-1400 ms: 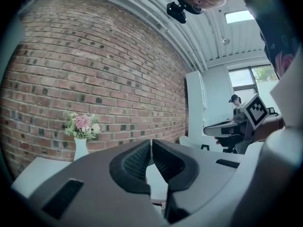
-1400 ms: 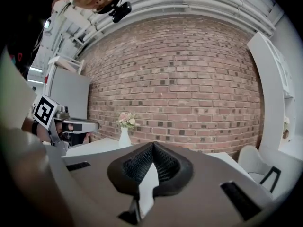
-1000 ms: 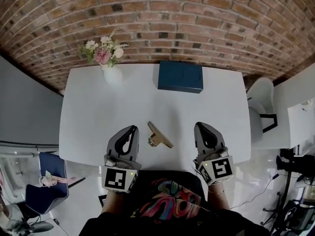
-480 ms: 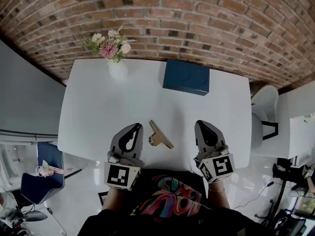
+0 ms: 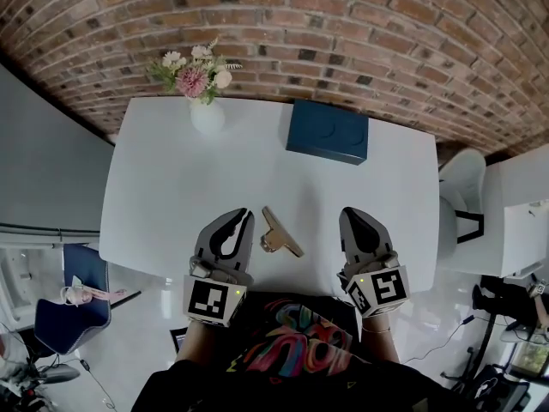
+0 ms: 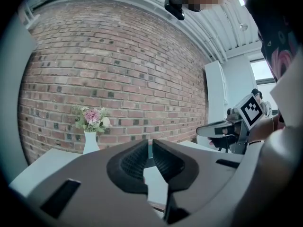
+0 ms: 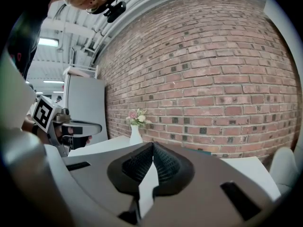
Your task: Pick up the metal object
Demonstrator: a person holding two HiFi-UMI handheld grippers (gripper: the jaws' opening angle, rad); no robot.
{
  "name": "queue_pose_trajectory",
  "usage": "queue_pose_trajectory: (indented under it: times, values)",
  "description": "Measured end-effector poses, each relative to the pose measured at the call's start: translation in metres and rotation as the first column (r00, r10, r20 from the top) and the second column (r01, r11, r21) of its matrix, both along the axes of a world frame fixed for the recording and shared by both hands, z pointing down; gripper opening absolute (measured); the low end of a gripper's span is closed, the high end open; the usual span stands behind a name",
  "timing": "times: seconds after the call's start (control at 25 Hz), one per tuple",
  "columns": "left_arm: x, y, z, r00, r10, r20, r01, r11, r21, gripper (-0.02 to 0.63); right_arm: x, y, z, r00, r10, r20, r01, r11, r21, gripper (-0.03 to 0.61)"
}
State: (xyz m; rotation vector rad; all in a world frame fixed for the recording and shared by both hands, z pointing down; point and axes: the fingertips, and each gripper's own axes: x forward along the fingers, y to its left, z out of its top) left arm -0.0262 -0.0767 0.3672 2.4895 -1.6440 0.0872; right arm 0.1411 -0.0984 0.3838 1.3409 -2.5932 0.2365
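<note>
- A gold-coloured flat metal object point(image 5: 279, 233), shaped like a clip with one wider end, lies on the white rectangular desk point(image 5: 171, 187) close to its near edge.
- The metal object sits between the two hand-held grippers, nearer the left one, and touches neither.
- The left hand-held gripper point(image 6: 150, 143) has its jaws drawn together, with only a hairline slit at the tips and nothing held between the ribbed pads.
- In the head view this gripper hovers over the near edge of the desk, just left of the metal object, pointing toward the far side.
- The right hand-held gripper point(image 7: 153, 144) has its jaws closed tip to tip and is empty as well.
- It hovers over the near edge to the right of the metal object, farther from it than the left one is.
- A dark blue rectangular box point(image 5: 328, 131) lies at the far edge of the desk, right of centre.
- A white vase of pink and white flowers point(image 5: 206, 114) stands upright at the far left of the desk.
- A red brick wall point(image 5: 343, 41) rises behind the desk.
- A white chair point(image 5: 463, 174) stands beside the desk's right end.
</note>
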Motion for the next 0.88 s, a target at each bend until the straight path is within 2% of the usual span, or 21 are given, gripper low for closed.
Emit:
queue_pose_trajectory:
  times: [0.2, 0.28, 0.44, 0.56, 0.72, 0.88]
  values:
    - [-0.001, 0.001, 0.006, 1.0, 0.028, 0.005, -0.028, 0.999, -0.026, 0.042, 0.003, 0.002, 0.0, 1.0, 0.019, 0.001, -0.019, 1.0, -0.006, 0.017]
    - [0.002, 0.004, 0.014, 0.997, 0.076, 0.034, -0.074, 0.995, -0.061, 0.15, 0.005, 0.003, 0.003, 1.0, 0.027, 0.0, -0.027, 0.999, -0.019, 0.017]
    - [0.003, 0.004, 0.016, 0.995, 0.098, 0.02, -0.096, 0.994, -0.059, 0.21, 0.001, 0.002, 0.0, 0.999, 0.038, 0.012, -0.038, 0.999, -0.021, 0.017]
    - [0.004, 0.002, 0.014, 0.995, 0.097, -0.002, -0.097, 0.995, -0.035, 0.212, 0.001, 0.003, 0.004, 1.0, 0.028, -0.005, -0.028, 0.999, -0.022, 0.017]
    - [0.01, 0.008, 0.029, 0.987, 0.153, 0.055, -0.147, 0.985, -0.092, 0.229, -0.002, 0.002, -0.001, 0.999, 0.04, 0.02, -0.04, 0.999, -0.007, 0.017]
    - [0.014, 0.008, 0.042, 0.981, 0.185, 0.056, -0.177, 0.976, -0.127, 0.236, 0.001, 0.008, 0.01, 1.0, 0.027, -0.015, -0.028, 0.999, -0.036, 0.017]
